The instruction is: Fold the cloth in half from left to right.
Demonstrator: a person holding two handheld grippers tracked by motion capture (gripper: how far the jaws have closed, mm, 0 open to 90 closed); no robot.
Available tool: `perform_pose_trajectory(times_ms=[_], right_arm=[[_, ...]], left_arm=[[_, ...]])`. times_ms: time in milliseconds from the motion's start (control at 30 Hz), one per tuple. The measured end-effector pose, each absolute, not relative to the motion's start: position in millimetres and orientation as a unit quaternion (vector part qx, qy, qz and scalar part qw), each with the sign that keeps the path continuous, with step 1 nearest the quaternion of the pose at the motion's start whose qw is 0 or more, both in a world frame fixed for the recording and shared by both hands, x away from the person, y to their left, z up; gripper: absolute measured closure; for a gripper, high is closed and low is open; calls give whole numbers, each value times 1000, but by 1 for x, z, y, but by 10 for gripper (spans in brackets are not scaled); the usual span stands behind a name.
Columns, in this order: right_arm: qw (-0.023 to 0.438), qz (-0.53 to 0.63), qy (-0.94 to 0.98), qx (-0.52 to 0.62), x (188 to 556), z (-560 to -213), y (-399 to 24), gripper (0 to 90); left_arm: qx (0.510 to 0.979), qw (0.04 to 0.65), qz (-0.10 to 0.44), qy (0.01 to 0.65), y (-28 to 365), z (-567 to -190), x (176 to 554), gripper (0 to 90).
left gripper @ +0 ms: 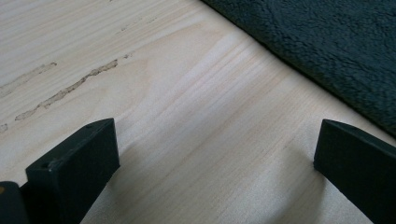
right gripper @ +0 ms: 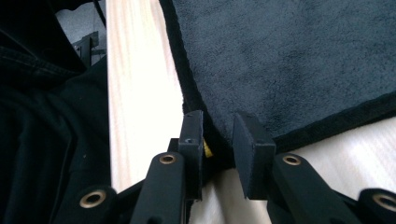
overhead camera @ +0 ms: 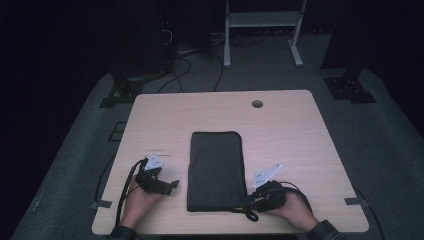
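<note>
Dark cloth flat on tabletop, right gripper clenched on its near right corner, left gripper released beside it.

Folded dark towel (overhead camera: 216, 170) lies flat near the middle of the light wood tabletop (overhead camera: 285, 130), closer to the near edge; long axis runs near edge to far edge, short ends facing those edges. Right gripper (overhead camera: 250, 201) w/ right hand (overhead camera: 292, 204) sits at the near right corner of the towel; in right gripper view the jaws pinch the hemmed corner, small yellow tag (right gripper: 207, 150) visible betw. them. Left gripper (overhead camera: 172, 185), held by left hand (overhead camera: 140, 197), rests just left of the towel's long left edge, jaws spread wide over bare wood, nothing betw. them, towel edge just beside one jaw. Round cable hole (overhead camera: 257, 103) near far edge.
</note>
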State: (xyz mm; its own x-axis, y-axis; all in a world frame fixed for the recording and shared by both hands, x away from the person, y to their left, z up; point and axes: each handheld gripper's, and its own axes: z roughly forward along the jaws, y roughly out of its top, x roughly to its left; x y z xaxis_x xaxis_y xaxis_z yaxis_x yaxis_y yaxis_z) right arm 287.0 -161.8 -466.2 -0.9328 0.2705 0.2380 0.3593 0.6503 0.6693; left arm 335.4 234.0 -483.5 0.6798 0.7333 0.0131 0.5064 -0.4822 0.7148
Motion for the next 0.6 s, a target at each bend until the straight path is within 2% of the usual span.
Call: perform_pose_trajectory(times_ms=[33, 200, 300, 467, 600], right_arm=[[58, -380, -907, -173, 286, -465, -163, 710], [73, -392, -901, -169, 284, -462, -167, 526], [56, -412, -891, -180, 289, -454, -171, 436], [15, -430, -878, -211, 307, -445, -177, 363], [-25, -429, -873, -232, 325, -440, -179, 343]], left_arm=[[847, 352, 161, 365, 234, -483, 335, 0], [845, 355, 161, 366, 234, -484, 334, 0], [844, 362, 149, 367, 236, -483, 335, 0], [835, 380, 150, 369, 234, -477, 339, 0], [833, 384, 148, 369, 229, -468, 348, 0]])
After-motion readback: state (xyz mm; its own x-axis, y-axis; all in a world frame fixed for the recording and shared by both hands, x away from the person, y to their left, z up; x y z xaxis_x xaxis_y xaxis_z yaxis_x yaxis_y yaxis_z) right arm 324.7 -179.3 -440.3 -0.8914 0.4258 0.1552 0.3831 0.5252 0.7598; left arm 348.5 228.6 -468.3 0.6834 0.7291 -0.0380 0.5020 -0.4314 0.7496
